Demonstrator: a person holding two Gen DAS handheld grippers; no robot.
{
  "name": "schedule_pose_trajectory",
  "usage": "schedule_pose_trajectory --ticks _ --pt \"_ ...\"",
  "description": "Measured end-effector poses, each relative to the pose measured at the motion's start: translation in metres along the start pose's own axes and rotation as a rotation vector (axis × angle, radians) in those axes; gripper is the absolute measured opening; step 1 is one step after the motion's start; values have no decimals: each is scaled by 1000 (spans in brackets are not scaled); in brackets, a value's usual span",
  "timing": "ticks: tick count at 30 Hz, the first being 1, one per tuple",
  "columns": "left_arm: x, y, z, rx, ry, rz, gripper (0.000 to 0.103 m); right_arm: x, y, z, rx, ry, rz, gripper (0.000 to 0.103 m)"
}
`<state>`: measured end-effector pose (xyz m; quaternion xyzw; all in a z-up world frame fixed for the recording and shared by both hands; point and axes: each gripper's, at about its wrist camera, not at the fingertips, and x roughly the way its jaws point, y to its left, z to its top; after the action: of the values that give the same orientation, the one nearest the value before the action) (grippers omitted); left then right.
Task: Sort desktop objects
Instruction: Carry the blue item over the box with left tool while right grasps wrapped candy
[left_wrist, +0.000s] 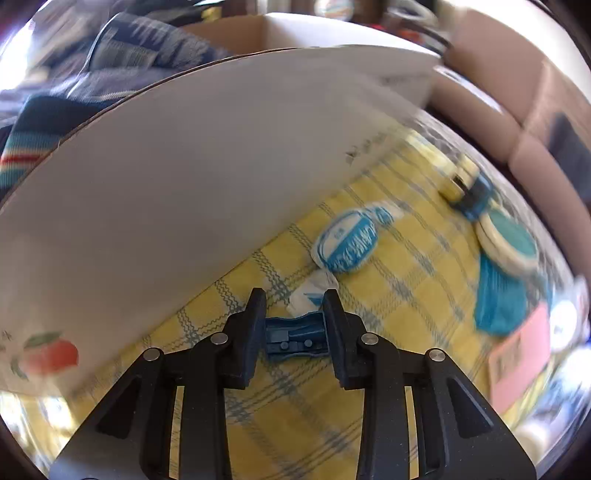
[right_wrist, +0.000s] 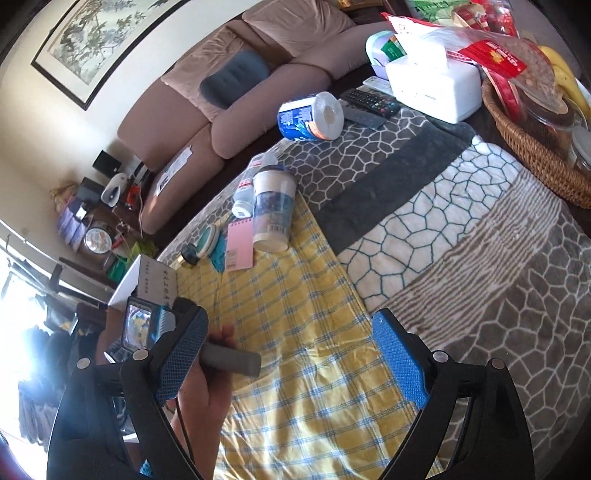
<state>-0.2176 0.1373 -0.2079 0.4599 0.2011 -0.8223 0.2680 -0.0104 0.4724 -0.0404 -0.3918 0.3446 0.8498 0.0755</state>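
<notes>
My left gripper (left_wrist: 294, 301) is shut on a small blue plastic object (left_wrist: 295, 334), held just above the yellow checked cloth (left_wrist: 399, 291) beside the white wall of a cardboard box (left_wrist: 192, 177). Ahead lie a blue-and-white packet (left_wrist: 347, 242), a small white packet (left_wrist: 312, 293), a round teal-lidded tin (left_wrist: 511, 240), a gold-capped bottle (left_wrist: 463, 181), a blue cloth (left_wrist: 496, 302) and a pink notepad (left_wrist: 517, 354). My right gripper (right_wrist: 288, 350) is open and empty above the cloth (right_wrist: 295, 314). It sees the box (right_wrist: 147, 280), pink notepad (right_wrist: 240, 243) and tin (right_wrist: 207, 240).
A clear cup (right_wrist: 273, 206), a small bottle (right_wrist: 245, 192), a tissue roll (right_wrist: 314, 116), remotes (right_wrist: 369, 101), a tissue box (right_wrist: 432, 86) and a wicker basket (right_wrist: 532, 147) stand on the grey patterned blanket (right_wrist: 461, 221). A sofa (right_wrist: 240, 85) is behind. A hand holds the left gripper's handle (right_wrist: 229, 360).
</notes>
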Motion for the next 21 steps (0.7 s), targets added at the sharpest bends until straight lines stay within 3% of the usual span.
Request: schedule_pose_trajectory --ticks 6,9,12,13,16,17,18,21 --pt "-28 8 -23 249 31 -80 29 -1 4 -2 -21 -2 -20 92" --pt "-64 26 -32 366 87 -170 29 2 4 -5 -32 5 -38 92" --pt "-115 48 -43 578 48 -254 29 10 4 -9 -48 32 -57 92" --pt "-132 71 -52 658 28 -258 29 13 4 -10 -57 43 -62 92" --pt "-165 100 -50 721 18 -241 29 21 4 -13 -80 68 -78 92" --pt "-178 111 -43 730 3 -257 29 24 3 -13 -80 77 -79 93" --pt "-193 127 -33 724 -62 -277 30 27 2 -13 -79 87 -80 92" --pt "-220 163 -10 663 -255 -232 29 35 3 -14 -105 113 -90 92"
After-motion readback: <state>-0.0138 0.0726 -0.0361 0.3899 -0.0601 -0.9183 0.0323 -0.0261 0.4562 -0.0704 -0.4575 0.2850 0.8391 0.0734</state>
